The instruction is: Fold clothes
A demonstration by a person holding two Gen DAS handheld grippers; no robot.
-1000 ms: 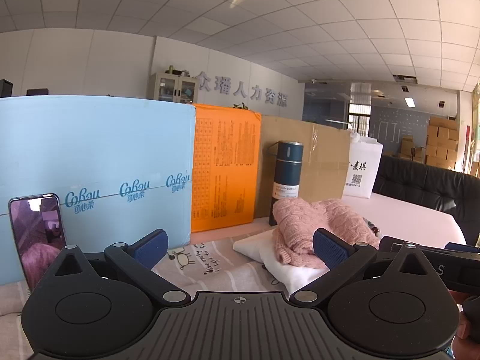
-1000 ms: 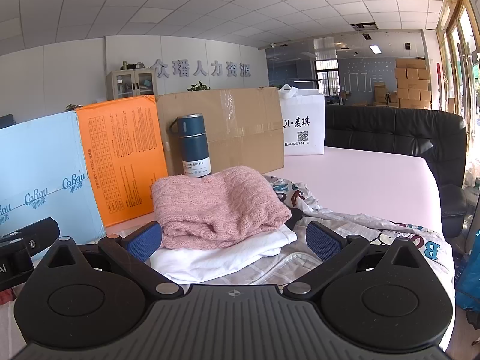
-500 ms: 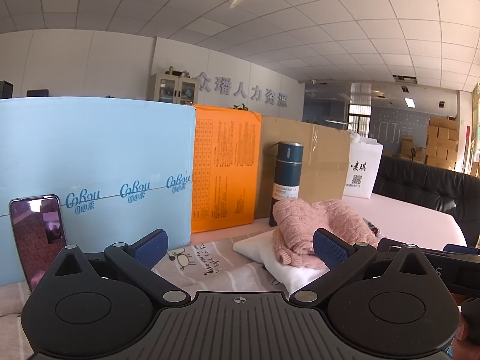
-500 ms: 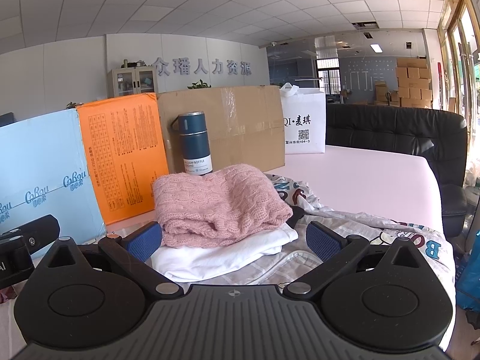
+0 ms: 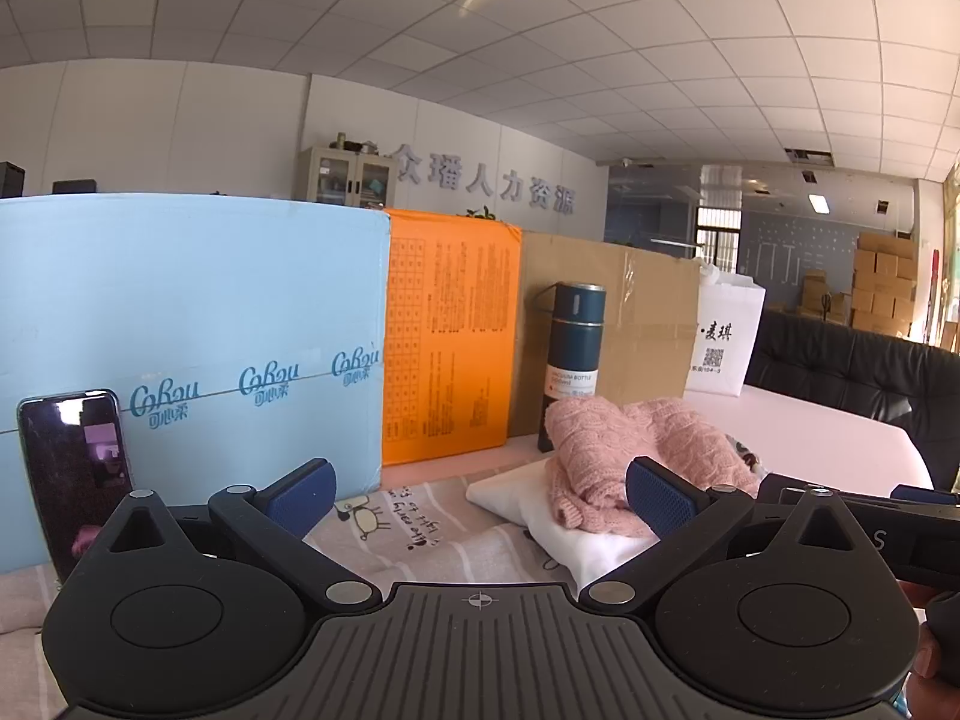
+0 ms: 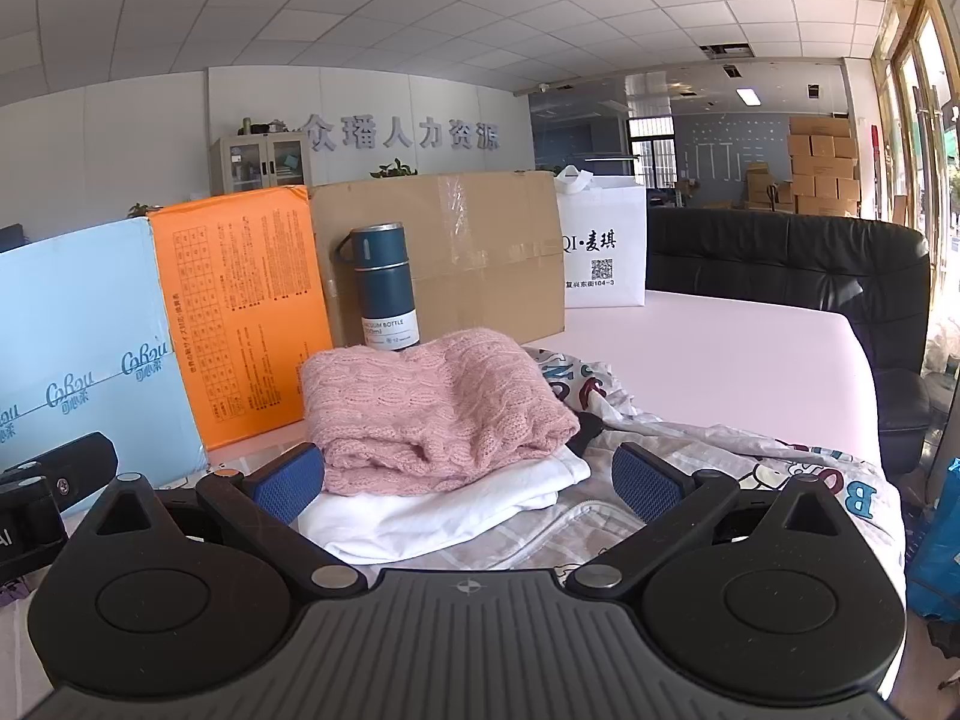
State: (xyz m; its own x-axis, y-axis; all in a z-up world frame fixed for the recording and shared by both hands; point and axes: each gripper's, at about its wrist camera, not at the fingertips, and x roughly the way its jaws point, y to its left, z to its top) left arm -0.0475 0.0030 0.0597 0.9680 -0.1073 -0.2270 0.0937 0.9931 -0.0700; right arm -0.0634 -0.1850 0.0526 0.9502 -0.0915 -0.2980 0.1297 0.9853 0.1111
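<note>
Both grippers empty, jaws spread wide. Left gripper (image 5: 480, 498) hovers above a striped printed cloth (image 5: 432, 534); right gripper (image 6: 468, 480) faces the clothes stack head-on.

Task items: pink knit sweater (image 6: 432, 414) lies folded on top of a white garment (image 6: 444, 510), both ahead of the right fingers, the sweater's front edge roughly between the two pads. From the left gripper, the same stack sits ahead and toward the right finger. A cartoon-print garment (image 6: 750, 468) lies crumpled beyond the right finger, apparently not yet folded.

Risks (judgement):
- Reaching for the print garment across the stack could drag the sweater off the white piece and undo both folds.
- A pinch at the sweater edge may catch only one knit layer; the loose weave could stretch or snag on the pad texture.
- The vacuum bottle (image 6: 384, 288) stands upright just behind the stack; a forward push on the clothes could tip it.

Surroundings: a phone (image 5: 75, 474) leans against the blue box (image 5: 198, 324) beside the left finger, easily knocked. Orange box (image 6: 240, 312), cardboard box (image 6: 474, 252) and white bag (image 6: 606, 252) wall off the far side.
</note>
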